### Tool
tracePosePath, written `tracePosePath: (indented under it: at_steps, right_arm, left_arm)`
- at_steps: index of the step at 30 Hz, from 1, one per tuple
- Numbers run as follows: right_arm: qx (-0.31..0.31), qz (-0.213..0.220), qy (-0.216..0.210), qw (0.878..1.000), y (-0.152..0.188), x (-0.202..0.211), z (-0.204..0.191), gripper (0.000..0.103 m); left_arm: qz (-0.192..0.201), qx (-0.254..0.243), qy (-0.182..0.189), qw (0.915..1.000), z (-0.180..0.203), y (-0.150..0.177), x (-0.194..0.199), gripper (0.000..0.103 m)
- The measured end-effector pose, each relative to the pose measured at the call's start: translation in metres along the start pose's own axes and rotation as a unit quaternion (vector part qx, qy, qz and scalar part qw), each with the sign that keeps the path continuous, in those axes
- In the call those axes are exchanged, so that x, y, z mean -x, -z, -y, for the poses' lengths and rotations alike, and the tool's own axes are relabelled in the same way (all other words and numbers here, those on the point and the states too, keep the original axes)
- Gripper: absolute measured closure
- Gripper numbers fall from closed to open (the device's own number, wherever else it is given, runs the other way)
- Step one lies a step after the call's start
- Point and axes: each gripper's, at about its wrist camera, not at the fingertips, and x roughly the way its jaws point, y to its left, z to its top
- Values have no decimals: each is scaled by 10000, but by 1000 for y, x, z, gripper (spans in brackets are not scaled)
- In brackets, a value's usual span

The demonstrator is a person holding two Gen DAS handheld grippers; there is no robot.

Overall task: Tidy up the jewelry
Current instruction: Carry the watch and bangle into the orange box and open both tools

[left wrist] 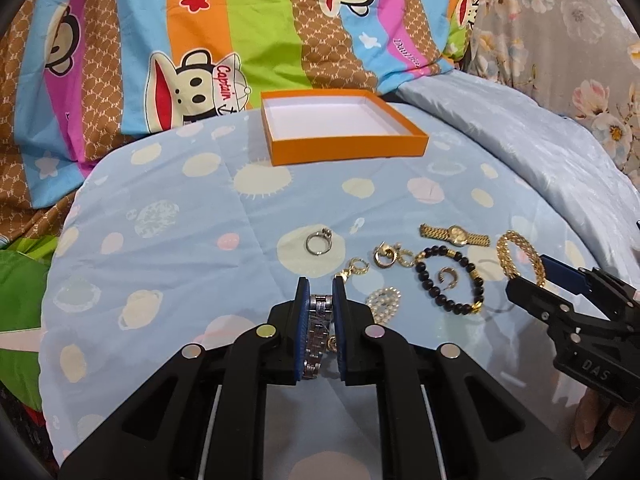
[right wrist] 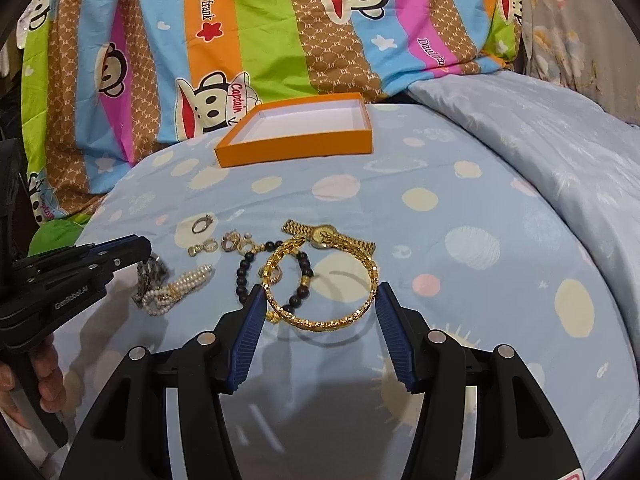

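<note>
My left gripper (left wrist: 320,300) is shut on a silver link bracelet (left wrist: 320,328) low over the blue bedsheet; it also shows in the right wrist view (right wrist: 136,250). My right gripper (right wrist: 320,300) is shut on a gold woven bangle (right wrist: 324,280), its pads against the bangle's two sides; it also shows in the left wrist view (left wrist: 520,276). An empty orange box (left wrist: 344,146) with a white inside sits farther back. A silver ring (left wrist: 319,241), gold earrings (left wrist: 386,255), a black bead bracelet (left wrist: 450,280), a gold watch (left wrist: 456,235) and a pearl piece (left wrist: 384,304) lie on the sheet.
A colourful monkey-print quilt (left wrist: 200,40) is bunched behind the box. A pale blue folded cover (left wrist: 540,152) lies to the right, with a floral fabric (left wrist: 560,20) behind it. The sheet drops away at the left edge.
</note>
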Motion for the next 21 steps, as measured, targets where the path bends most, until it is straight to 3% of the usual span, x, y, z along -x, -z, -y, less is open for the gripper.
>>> tracePosePath:
  at_steps: [7,13,21]
  right_arm:
    - [172,160,-116,9997,-46,-3,3,48]
    - [387,261,-147,9988,-112,-34,8,48]
    - [430,57,-367,9984,-202,-122,15,48]
  left_arm:
    - [316,-122,-25,9994,0,-37,12,92]
    - [762,-256,-244,9965,1,-98,3,92]
    - [919,8,-308,9953,-14,-199,-74,92]
